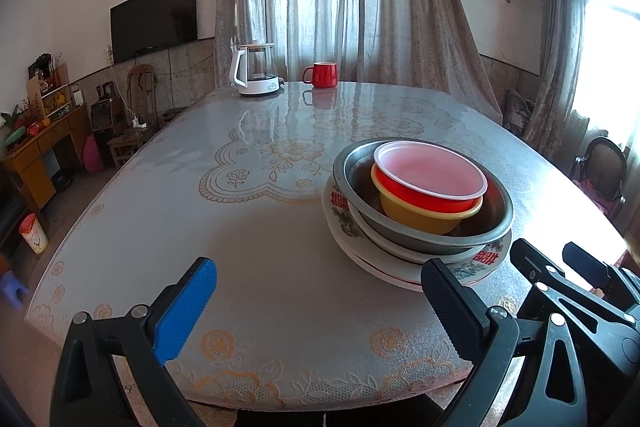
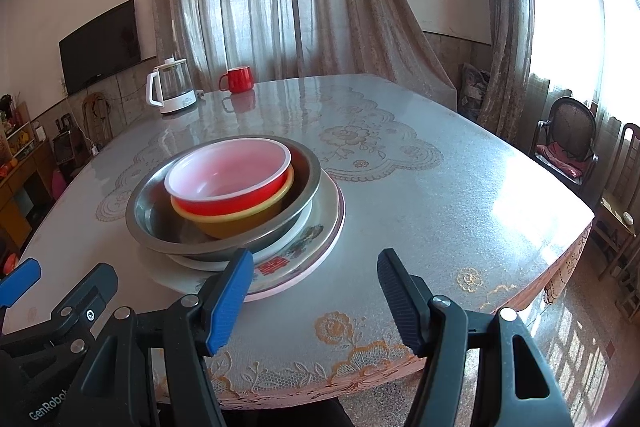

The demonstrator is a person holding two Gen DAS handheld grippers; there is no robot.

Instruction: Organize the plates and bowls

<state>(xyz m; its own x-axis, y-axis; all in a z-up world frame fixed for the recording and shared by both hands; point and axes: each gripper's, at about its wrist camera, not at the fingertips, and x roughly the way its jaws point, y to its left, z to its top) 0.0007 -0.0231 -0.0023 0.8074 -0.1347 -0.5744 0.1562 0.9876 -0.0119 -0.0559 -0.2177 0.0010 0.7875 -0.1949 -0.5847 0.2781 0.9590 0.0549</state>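
A stack of dishes stands near the table's front edge. A red bowl [image 1: 430, 183] [image 2: 228, 183] sits in a yellow bowl [image 1: 424, 217] [image 2: 236, 223], inside a metal basin [image 1: 360, 163] [image 2: 140, 223], on white patterned plates [image 1: 348, 227] [image 2: 316, 239]. My left gripper [image 1: 320, 301] is open and empty, just in front and left of the stack. My right gripper [image 2: 316, 291] is open and empty, in front and right of the stack; its blue finger [image 2: 232, 303] overlaps the plate rim in the view. The right gripper also shows in the left wrist view [image 1: 560, 267].
The table [image 1: 240, 227] has a lace-patterned cover. A white kettle [image 1: 256, 71] [image 2: 170, 91] and a red mug [image 1: 322, 75] [image 2: 238, 79] stand at its far edge. Chairs [image 2: 568, 143] stand at the right, a cabinet [image 1: 36, 155] at the left.
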